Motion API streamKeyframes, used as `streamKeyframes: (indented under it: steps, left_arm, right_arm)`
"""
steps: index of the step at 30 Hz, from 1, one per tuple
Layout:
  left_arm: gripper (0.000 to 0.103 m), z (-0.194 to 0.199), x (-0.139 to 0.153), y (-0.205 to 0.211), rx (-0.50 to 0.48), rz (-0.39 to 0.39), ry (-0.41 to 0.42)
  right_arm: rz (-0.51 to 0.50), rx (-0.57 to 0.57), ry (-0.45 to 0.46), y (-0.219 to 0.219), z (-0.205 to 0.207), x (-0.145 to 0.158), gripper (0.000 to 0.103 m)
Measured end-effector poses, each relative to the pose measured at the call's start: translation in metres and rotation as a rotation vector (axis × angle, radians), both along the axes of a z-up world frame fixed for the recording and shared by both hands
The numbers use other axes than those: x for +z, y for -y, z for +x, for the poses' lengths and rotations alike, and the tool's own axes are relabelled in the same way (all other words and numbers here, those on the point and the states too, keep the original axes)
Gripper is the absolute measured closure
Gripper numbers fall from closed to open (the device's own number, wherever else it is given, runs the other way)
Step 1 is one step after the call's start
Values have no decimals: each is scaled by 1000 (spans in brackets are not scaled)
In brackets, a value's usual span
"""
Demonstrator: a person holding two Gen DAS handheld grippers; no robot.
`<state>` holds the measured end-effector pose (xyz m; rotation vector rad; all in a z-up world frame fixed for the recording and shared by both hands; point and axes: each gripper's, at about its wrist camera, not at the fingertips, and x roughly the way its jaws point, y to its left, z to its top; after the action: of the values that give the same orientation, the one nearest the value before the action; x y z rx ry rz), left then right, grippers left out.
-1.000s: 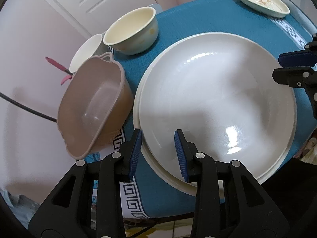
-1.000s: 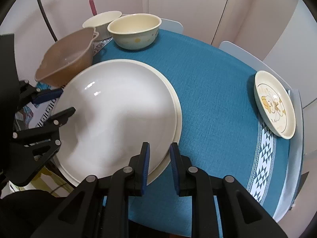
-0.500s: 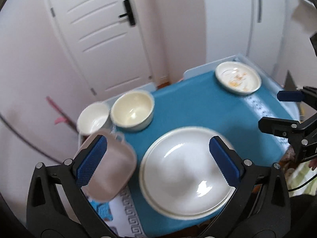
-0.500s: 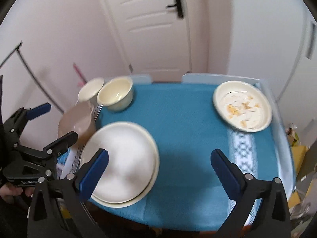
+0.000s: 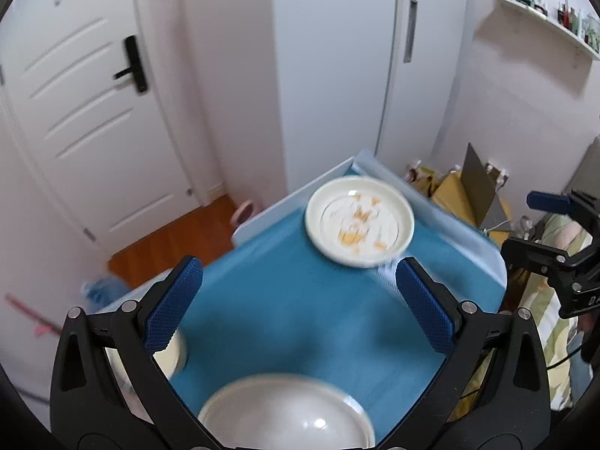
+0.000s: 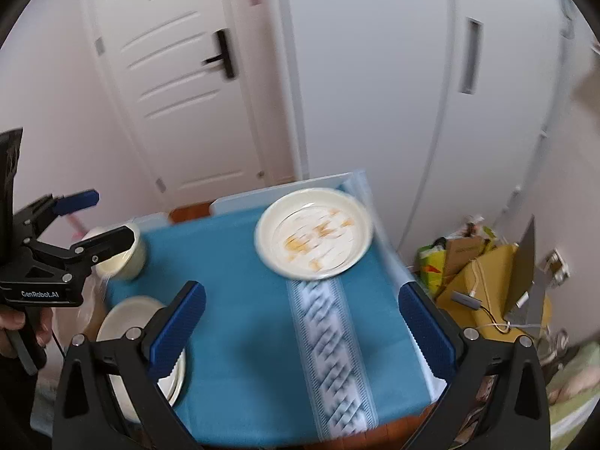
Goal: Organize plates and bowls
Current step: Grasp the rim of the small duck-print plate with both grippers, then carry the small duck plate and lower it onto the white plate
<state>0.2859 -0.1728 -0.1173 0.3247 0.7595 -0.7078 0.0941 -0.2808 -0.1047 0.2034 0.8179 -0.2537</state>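
Raised higher and tipped up since half a second back. Left view: left gripper (image 5: 296,303) spread wide, holding nothing, above stacked plates (image 5: 288,412); small plate (image 5: 360,221) far across table (image 5: 292,311). Right view: right gripper (image 6: 300,318) likewise released, empty; bowl (image 6: 127,258) at left.

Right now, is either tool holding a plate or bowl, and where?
Nothing is held. The left tool and right tool are both open, hanging above the blue tablecloth.

Large plate (image 5: 288,412): lower part cut off by the frame edge, between the left tongs (image 5: 296,303).
Cream bowl (image 6: 125,258): partly hidden behind the left tongs.
Patterned plate (image 6: 313,234): motif smeared by blur.
Shelf items (image 5: 540,0): too small to tell.
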Motion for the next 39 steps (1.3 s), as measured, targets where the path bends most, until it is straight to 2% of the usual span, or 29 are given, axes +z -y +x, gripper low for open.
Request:
streamKeyframes:
  steps: [3,7,9,10,12,14,16,19,20,23,24,25,27,28,35,39]
  left_arm:
    - [0,32,-15,34,-41,15,-34]
    - [0,72,-59,74,-94,52,-140]
    - [4,90,-85,89,-105,68,-188]
    - [7,99,-98,95,-107,75,-212]
    - [32,114,-122,103,-109,101,-251]
    - [45,125,-142,110,-110,125,-290]
    - [50,136,-158,116,-123,118,-339]
    - [59,144,-172,123,-132,125,-363]
    - [68,146,-177,124,-133,126,-371]
    - [73,149,-186,129,-143,121,-396]
    - [79,149,-189,130,-146,125,-399]
    - [79,150,-191,131,-146,123,-395]
    - [80,153,-191,128,-142,107,-397]
    - [81,154,-192,127,-139,99,-402]
    - [81,153,-190,127,-128,122,-384]
    - [81,146,-173,121,-115,105,-365]
  right_arm:
    - [45,-56,-9,24,17,-13,0]
    - [189,-105,-60,61,46,-58,1]
    - [240,-134,-81,75,58,-83,15]
    - [262,-145,-88,81,64,-94,19]
    - [311,-161,-101,91,75,-118,32]
    - [350,-169,-106,98,83,-138,41]
    - [364,-177,-101,101,90,-150,44]
    - [368,-198,-92,104,95,-159,51]
    - [371,-205,-90,106,96,-161,56]
    - [375,-225,-90,110,101,-168,68]
    - [380,-229,-92,112,101,-170,70]
    - [375,-231,-82,112,103,-170,71]
    - [361,-230,-85,113,107,-171,84]
    - [357,-227,-90,113,109,-172,87]
    - [350,-212,-95,114,112,-173,87]
    - [331,-189,-78,112,110,-164,87]
